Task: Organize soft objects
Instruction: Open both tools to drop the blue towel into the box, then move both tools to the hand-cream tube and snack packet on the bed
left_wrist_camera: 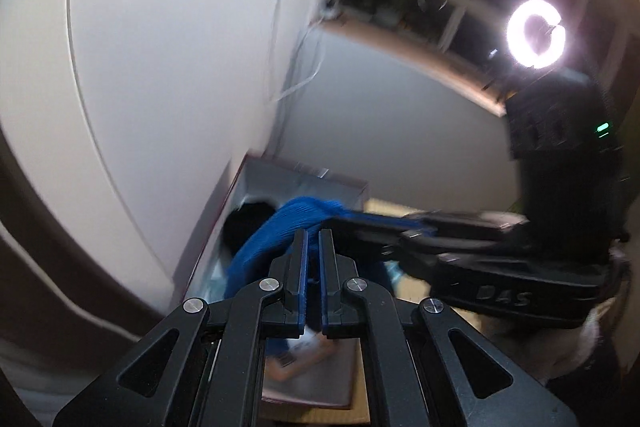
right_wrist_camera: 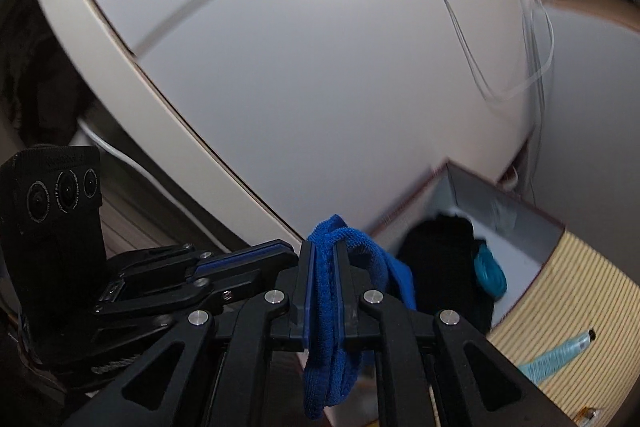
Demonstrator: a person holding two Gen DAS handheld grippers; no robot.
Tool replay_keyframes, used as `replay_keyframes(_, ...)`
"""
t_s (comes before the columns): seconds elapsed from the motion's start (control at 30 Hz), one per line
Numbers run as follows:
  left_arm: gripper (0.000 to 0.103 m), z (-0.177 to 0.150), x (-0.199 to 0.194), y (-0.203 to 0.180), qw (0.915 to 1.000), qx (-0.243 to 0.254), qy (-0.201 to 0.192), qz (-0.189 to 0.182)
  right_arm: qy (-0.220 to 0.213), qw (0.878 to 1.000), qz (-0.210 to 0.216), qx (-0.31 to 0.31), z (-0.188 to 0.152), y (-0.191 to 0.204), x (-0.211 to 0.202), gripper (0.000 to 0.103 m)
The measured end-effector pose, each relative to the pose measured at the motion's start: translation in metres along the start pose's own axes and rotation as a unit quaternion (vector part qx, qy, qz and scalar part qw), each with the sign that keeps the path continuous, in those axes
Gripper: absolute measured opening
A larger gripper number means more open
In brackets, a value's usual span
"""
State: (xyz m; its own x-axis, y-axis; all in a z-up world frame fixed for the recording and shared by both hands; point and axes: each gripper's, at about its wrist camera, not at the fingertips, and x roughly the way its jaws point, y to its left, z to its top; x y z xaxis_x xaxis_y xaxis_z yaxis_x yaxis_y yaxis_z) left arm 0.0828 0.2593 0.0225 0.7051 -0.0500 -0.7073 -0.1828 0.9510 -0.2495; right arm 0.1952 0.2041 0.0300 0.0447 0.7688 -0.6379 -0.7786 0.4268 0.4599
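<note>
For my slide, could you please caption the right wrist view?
Right claw shut on a blue cloth, held beside an open box containing dark fabric.

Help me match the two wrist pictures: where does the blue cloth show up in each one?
Left wrist: blue cloth at lower centre, just beyond the left claw.
Right wrist: blue cloth at bottom centre, pinched in the right claw.
Shared landmark: the open box.

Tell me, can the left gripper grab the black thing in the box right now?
Probably not yet. The left gripper looks nearly shut with little or nothing in it, but the blue cloth, clamped in the right gripper, hangs in front of the black thing in the box.
</note>
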Motion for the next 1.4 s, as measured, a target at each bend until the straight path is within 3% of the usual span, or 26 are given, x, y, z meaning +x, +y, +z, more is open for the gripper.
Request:
replay_keyframes(0.1,0.006,-0.012,0.015,0.010,0.9996,-0.006,0.018,0.021,0.017,0.999,-0.034,0.006,-0.009,-0.012,0.011,0.019)
replay_keyframes(0.17,0.009,-0.018,0.020,0.016,0.9991,-0.009,0.026,0.031,0.023,0.999,-0.042,0.018,-0.012,-0.022,0.012,0.056)
replay_keyframes(0.2,0.013,-0.022,0.021,0.017,0.9990,-0.008,0.028,0.035,0.027,0.998,-0.046,0.025,-0.014,-0.028,0.012,0.060)
replay_keyframes(0.37,0.017,-0.026,0.022,0.014,0.9986,0.000,0.025,0.047,0.028,0.997,-0.067,0.038,-0.021,-0.048,0.001,0.060)
replay_keyframes(0.5,0.036,-0.030,0.017,0.007,0.9989,0.008,0.017,0.042,0.021,0.996,-0.082,0.037,-0.030,-0.057,-0.018,0.061)
replay_keyframes(0.6,0.040,-0.032,0.016,-0.007,0.9991,0.023,0.012,0.035,0.009,0.994,-0.112,0.019,-0.044,-0.064,-0.042,0.064)
replay_keyframes(0.77,0.048,-0.039,0.024,-0.043,0.9980,0.062,0.009,0.014,0.000,0.986,-0.169,-0.002,-0.078,-0.083,-0.089,0.066)
replay_keyframes(0.93,0.048,-0.050,0.037,-0.090,0.9940,0.106,0.020,-0.021,-0.018,0.980,-0.195,0.033,-0.114,-0.117,-0.134,0.066)
replay_keyframes(1.17,0.049,-0.065,0.084,-0.150,0.9860,0.148,0.058,-0.050,-0.057,0.964,-0.240,0.100,-0.165,-0.176,-0.177,0.071)
replay_keyframes(1.4,0.049,-0.063,0.163,-0.174,0.9814,0.142,0.126,-0.031,0.002,0.954,-0.256,0.158,-0.195,-0.217,-0.162,0.071)
